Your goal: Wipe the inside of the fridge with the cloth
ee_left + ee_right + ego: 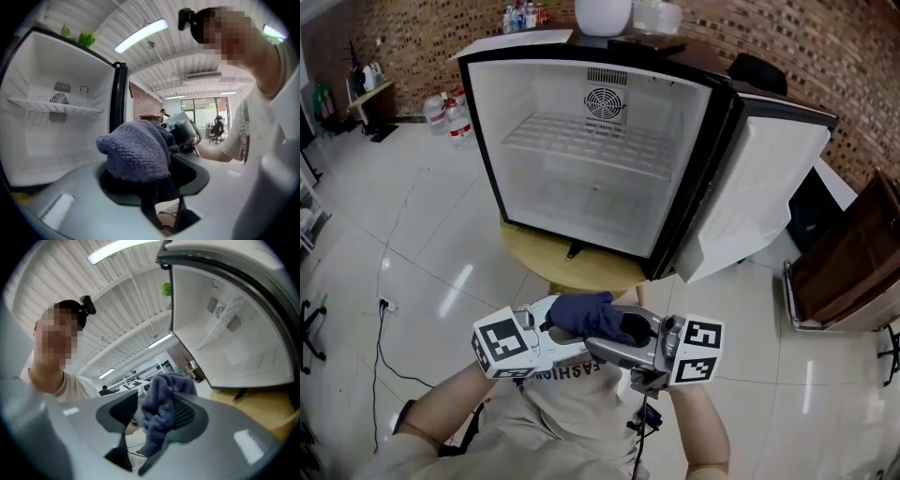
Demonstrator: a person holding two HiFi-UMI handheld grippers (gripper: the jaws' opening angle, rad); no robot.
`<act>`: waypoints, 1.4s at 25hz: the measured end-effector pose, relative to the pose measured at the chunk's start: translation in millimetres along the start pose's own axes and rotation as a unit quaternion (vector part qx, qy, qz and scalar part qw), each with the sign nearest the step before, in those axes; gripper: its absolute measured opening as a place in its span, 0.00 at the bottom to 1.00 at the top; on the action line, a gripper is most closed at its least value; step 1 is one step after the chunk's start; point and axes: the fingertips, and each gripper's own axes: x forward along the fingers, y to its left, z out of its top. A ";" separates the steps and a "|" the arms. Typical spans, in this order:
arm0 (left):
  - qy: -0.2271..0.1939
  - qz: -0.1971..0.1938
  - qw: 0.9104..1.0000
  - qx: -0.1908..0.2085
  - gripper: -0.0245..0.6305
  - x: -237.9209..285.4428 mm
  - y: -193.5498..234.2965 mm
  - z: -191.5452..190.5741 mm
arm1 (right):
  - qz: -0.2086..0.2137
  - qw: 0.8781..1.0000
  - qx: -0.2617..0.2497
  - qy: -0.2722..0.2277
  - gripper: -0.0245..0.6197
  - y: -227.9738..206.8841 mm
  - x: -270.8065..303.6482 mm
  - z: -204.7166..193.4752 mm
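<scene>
The small fridge (534, 178) stands open on a round yellow table (581, 267), white and empty inside, with a wire shelf (581, 141) and its door (759, 187) swung right. Close to my chest the two grippers face each other with a blue-grey knitted cloth (595, 317) bunched between them. My left gripper (579, 330) has the cloth (136, 150) filling its jaws, which are shut on it. My right gripper (623, 334) is open: the cloth (161, 404) hangs against one pad, with a gap to the other. The fridge (51, 131) shows left of the left gripper (150, 169), and the fridge (234, 343) right of the right gripper (152, 416).
A white vessel (605, 14) sits on top of the fridge. Bottles (450, 112) stand on the shiny floor at the back left. A brown cabinet (853, 262) is at the right. A cable (384, 347) runs from a floor socket at the left.
</scene>
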 end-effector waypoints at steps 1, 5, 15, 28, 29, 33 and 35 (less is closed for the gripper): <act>-0.020 -0.007 0.999 -0.029 0.29 0.3 1.4 2.8 | -0.010 0.999 -0.037 -0.011 0.36 4.5 -4.0 5.5; -0.077 -0.011 0.994 -0.081 0.16 1.0 7.8 20.5 | -0.065 0.986 -0.150 -0.036 0.48 11.2 -24.3 25.0; -0.159 0.101 0.978 -0.084 0.16 -21.7 114.9 113.3 | -0.140 0.977 -0.127 -0.098 0.47 -15.3 -74.5 18.8; -0.231 0.153 0.947 -0.165 0.16 49.7 248.1 251.7 | -0.162 0.985 -0.045 -0.044 0.44 -26.8 -74.4 -67.9; -0.237 0.141 0.941 -0.194 0.16 55.8 253.7 251.1 | -0.160 0.985 -0.041 -0.044 0.44 -26.7 -73.3 -72.3; -0.283 0.089 0.908 -0.295 0.16 71.1 279.2 258.0 | -0.152 0.987 -0.028 -0.039 0.44 -26.4 -66.2 -87.1; -0.301 0.074 0.893 -0.327 0.16 76.2 292.0 263.9 | -0.149 0.988 -0.025 -0.034 0.44 -26.3 -62.5 -94.1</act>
